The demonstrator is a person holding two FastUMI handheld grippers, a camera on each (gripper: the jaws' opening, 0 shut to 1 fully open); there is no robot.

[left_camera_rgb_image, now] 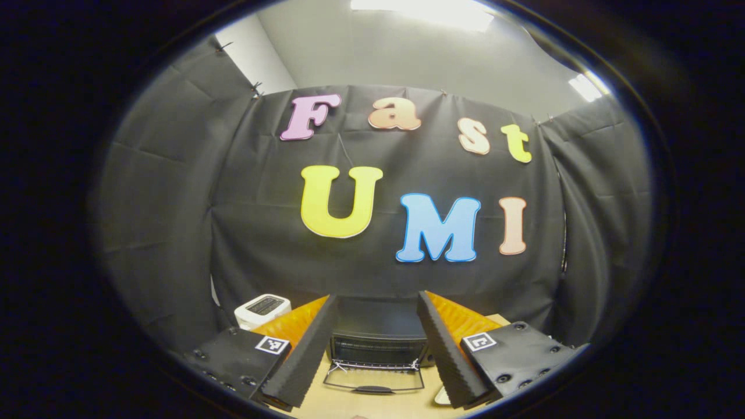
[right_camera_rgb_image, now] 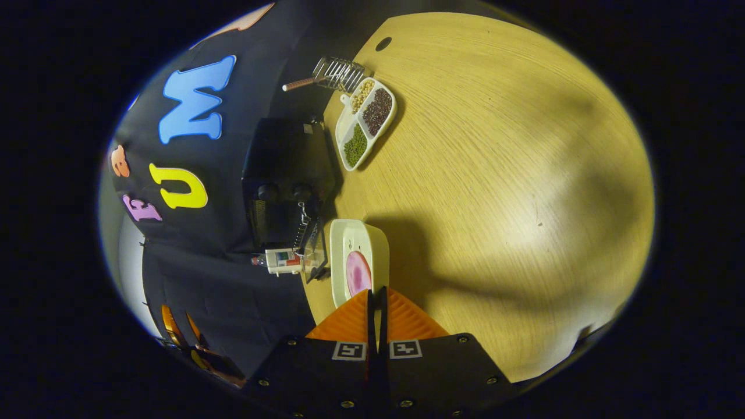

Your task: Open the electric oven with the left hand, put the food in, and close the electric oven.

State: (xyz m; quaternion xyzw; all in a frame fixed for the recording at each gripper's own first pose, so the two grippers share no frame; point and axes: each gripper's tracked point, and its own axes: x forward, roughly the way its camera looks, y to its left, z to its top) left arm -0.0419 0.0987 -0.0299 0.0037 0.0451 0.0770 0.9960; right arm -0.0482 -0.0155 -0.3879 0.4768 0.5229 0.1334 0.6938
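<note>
The black electric oven [left_camera_rgb_image: 378,331] stands at the back of the table, its glass door [left_camera_rgb_image: 372,378] folded down flat toward me. My left gripper [left_camera_rgb_image: 377,299] hangs open in front of it, apart from the door, nothing between its fingers. In the right gripper view the oven [right_camera_rgb_image: 285,174] lies to the left, door [right_camera_rgb_image: 314,241] open. My right gripper [right_camera_rgb_image: 375,293] is shut on the near rim of a cream plate [right_camera_rgb_image: 378,244] that carries a pink piece of food [right_camera_rgb_image: 358,273]. The plate sits right beside the open door.
A white divided dish [right_camera_rgb_image: 389,105] with several kinds of beans lies beyond the oven, a wire rack [right_camera_rgb_image: 337,73] past it. A white appliance [left_camera_rgb_image: 263,308] stands left of the oven. A small bottle [right_camera_rgb_image: 279,260] lies by the door. Bare wooden tabletop [right_camera_rgb_image: 495,174] spreads right.
</note>
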